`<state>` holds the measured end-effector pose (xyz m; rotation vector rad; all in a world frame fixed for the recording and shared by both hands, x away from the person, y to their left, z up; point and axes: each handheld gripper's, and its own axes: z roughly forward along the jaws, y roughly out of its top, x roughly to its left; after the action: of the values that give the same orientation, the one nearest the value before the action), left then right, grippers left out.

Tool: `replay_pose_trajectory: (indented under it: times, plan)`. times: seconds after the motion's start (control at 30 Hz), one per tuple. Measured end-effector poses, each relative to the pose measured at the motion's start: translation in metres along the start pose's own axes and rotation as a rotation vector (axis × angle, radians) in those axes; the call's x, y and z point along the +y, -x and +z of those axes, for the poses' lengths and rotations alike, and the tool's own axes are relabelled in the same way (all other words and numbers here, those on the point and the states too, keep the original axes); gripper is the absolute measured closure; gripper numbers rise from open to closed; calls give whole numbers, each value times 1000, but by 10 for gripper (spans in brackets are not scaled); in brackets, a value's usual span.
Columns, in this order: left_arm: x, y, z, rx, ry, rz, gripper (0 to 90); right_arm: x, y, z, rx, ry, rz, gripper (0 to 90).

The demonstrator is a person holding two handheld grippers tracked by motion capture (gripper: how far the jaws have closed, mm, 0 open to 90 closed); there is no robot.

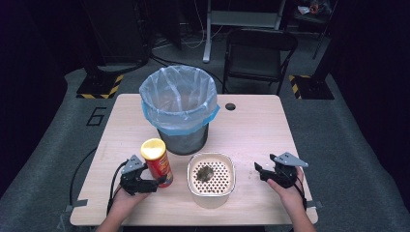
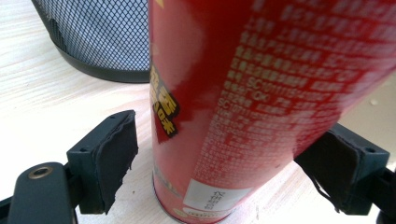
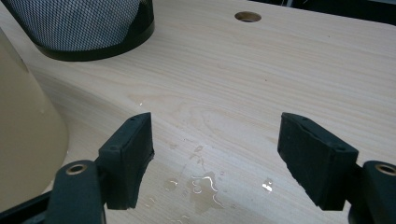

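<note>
Left gripper (image 1: 151, 183) brackets a red chip canister (image 1: 158, 164) beside the mesh wastebasket (image 1: 180, 110)

Its jaws stand wide either side of the canister's lower body, not clamped; right gripper (image 1: 261, 171) gapes empty over water drops (image 3: 201, 182). The glossy tube looks light, stiff, slippery: best taken mid-body. Pale wooden table (image 1: 256, 125), dark room behind

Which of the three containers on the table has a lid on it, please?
The red can, capped with a yellow lid; the lined bin and beige strainer tub are open-topped.
</note>
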<state>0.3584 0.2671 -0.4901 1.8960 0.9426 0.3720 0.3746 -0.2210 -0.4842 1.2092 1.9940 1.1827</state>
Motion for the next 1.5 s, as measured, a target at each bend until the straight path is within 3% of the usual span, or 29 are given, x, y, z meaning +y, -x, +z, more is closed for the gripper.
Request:
replay_pose_trajectory:
  times: [0.53, 0.77, 0.9, 0.97, 1.17, 1.23, 1.27, 1.43, 1.5]
  plan:
    - [-1, 2, 8, 20, -22, 38, 155, -4, 2, 4, 1, -22, 4, 262]
    - [0, 4, 8, 37, -33, 71, 221, -6, 2, 5, 0, -34, 5, 262]
    - [1, 3, 3, 29, -19, 50, 237, -7, 3, 6, -2, -37, 8, 262]
    - [5, 4, -5, 36, 20, 32, 237, -8, 3, 6, -3, -39, 7, 262]
    - [13, 4, -18, 38, 23, 35, 238, -9, 1, 7, 2, -43, 8, 262]
    - [20, 5, -25, 30, 38, 13, 238, -9, 2, 7, 3, -48, 1, 262]
    - [24, 3, -29, 17, 11, 30, 238, -9, 2, 7, 4, -47, 7, 262]
    - [37, 5, -42, -6, -9, 39, 238, -10, 2, 7, 3, -48, 16, 262]
    - [54, 9, -53, -13, -23, 53, 238, -10, 2, 7, 4, -53, 18, 262]
